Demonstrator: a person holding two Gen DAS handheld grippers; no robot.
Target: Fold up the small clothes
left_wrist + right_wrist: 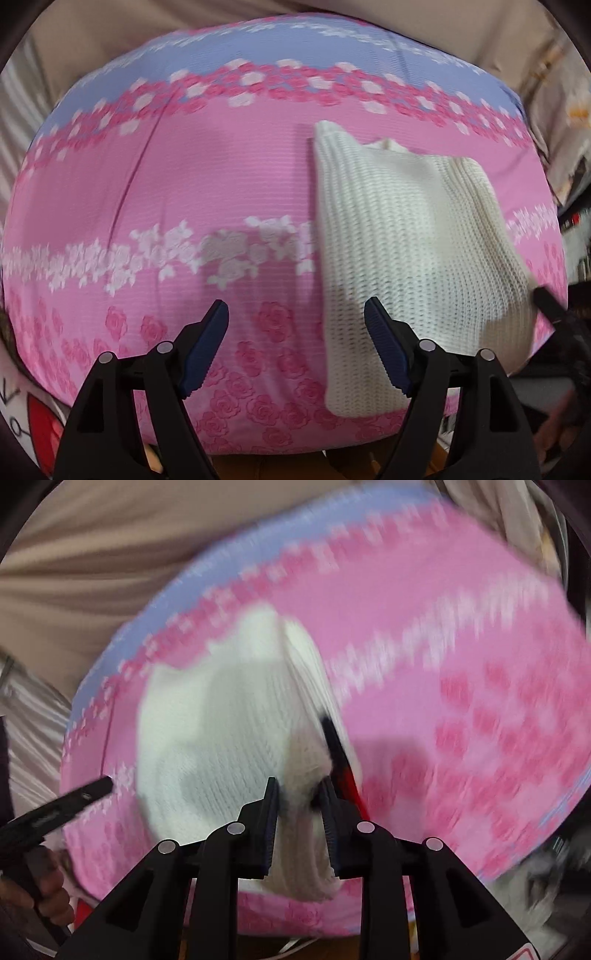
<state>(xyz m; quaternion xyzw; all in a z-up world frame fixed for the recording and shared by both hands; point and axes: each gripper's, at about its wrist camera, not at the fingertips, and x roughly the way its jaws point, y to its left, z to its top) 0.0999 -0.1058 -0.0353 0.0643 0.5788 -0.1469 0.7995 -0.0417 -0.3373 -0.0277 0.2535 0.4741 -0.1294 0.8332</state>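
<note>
A white knit garment (pixel 402 236) is laid lengthwise on the right half of the pink flowered cushion (pixel 184 184), wide bare fabric being left beside it, while its near edge is pinched by the right gripper (pixel 301 823) and the left gripper (pixel 295 343) is held spread above bare cushion.

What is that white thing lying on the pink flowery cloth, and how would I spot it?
Find the big pink rose-patterned cover that fills the view. On its right part lies a cream ribbed knitted garment, folded into a long shape. It is the only plain, unpatterned thing there, and the right tool pinches its near edge.
</note>
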